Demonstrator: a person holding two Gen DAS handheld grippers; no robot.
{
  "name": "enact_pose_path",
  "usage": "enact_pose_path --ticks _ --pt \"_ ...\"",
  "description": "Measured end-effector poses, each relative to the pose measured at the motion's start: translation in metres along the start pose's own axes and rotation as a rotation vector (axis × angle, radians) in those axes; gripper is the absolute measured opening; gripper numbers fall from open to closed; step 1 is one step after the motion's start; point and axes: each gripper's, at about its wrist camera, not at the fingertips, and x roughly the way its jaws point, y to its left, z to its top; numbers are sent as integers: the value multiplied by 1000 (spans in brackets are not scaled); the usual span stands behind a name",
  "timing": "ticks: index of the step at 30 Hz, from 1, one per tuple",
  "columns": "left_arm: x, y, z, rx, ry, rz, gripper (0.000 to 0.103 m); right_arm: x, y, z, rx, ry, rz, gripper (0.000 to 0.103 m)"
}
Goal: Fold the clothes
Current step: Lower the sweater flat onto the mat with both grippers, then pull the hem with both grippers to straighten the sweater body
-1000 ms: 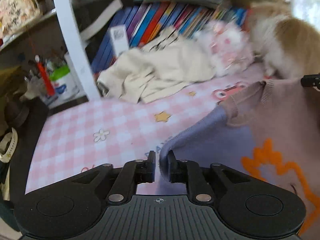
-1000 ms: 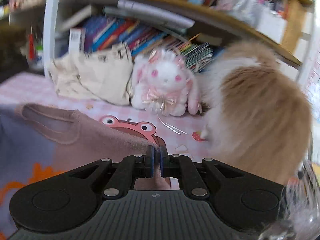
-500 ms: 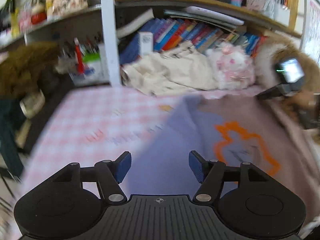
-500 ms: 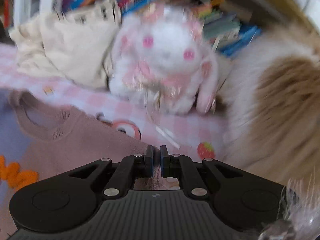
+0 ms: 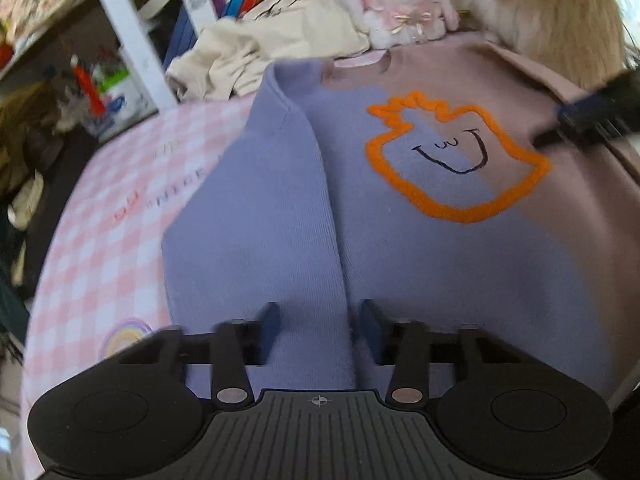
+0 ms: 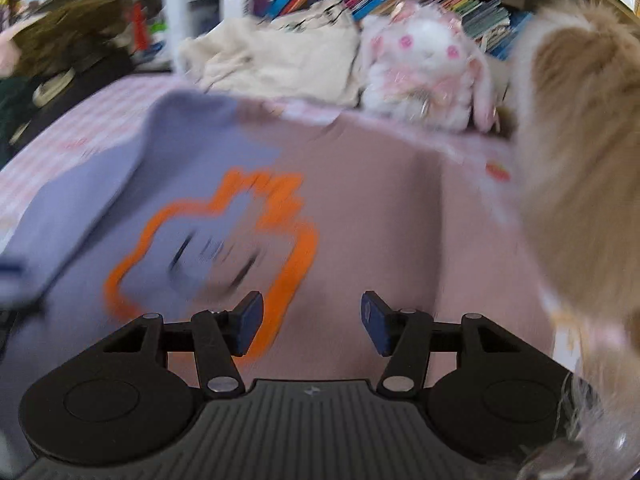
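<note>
the two-tone sweater (image 5: 440, 264), lilac and dusty pink with an orange outline figure, lies spread on the pink checked cloth (image 5: 100, 216) and fills the frame's centre. the left gripper (image 5: 316, 328) sits at bottom centre, jaws apart and closing, a folded lilac sleeve (image 5: 280, 200) between them, unpressed. the right gripper (image 6: 312, 322), bottom centre, has just opened over the pink half, holding nothing.

Soft, even daylight with faint shadows fills both fisheye views, whose edges curve and darken, and motion blur smears the sweater's orange outline (image 6: 212, 248) in the right view, the shelves behind it softer still.
</note>
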Motion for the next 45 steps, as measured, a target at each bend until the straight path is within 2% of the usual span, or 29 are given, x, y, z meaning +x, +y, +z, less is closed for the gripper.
enact_pose_path --ticks 1,4,8,11,12,14,15,16,18,20,24,27,28,32,33,35,36,37,38,43,45 --pt "0 5 1 -6 -11 -3 5 -3 7 -10 -11 15 0 53" --pt "-11 49 14 -136 -84 1 4 -7 22 -31 -35 59 -13 53" --pt "-18 135 38 -257 -159 107 4 -15 32 -36 -31 68 -41 53" --pt "-8 191 49 -309 -138 226 6 -20 37 -40 -14 72 -56 53" --pt "-4 210 52 -327 -132 266 12 -21 38 -41 -3 76 -62 53" --pt "2 245 59 -362 -116 347 16 -23 39 -42 22 83 -74 53" --pt "3 253 58 -384 -103 390 26 -23 39 -42 30 85 -80 54" --pt "2 260 57 -406 -96 423 40 -24 40 -43 37 87 -87 54" --pt "-11 261 44 -448 -153 380 54 -25 41 -43 54 91 -99 55" --pt "-22 250 28 -467 -203 261 55 -25 40 -44 77 95 -104 55" --pt "-29 199 -9 -486 -178 -57 55 -33 32 -46 134 82 -132 53" --pt "-18 157 -22 -520 -124 -231 54 -35 23 -50 158 96 -153 49" --pt "-12 145 -22 -507 -102 -252 54 -35 21 -52 163 105 -159 47" --pt "13 113 -11 -455 -35 -262 49 -36 12 -58 201 134 -164 45" --pt "18 108 -7 -425 -36 -245 47 -37 10 -60 220 137 -158 41" --pt "27 99 1 -364 -38 -212 39 -40 9 -64 250 138 -140 30" --pt "31 96 6 -331 -44 -197 23 -42 10 -66 254 142 -129 23" --pt "35 93 12 -302 -50 -187 18 -44 12 -67 252 147 -117 18" --pt "40 94 17 -284 -54 -193 16 -46 14 -68 249 152 -105 15" --pt "61 110 42 -272 -42 -161 14 -46 38 -64 140 155 20 14" --pt "57 110 38 -264 -41 -154 13 -44 45 -62 104 150 16 13"
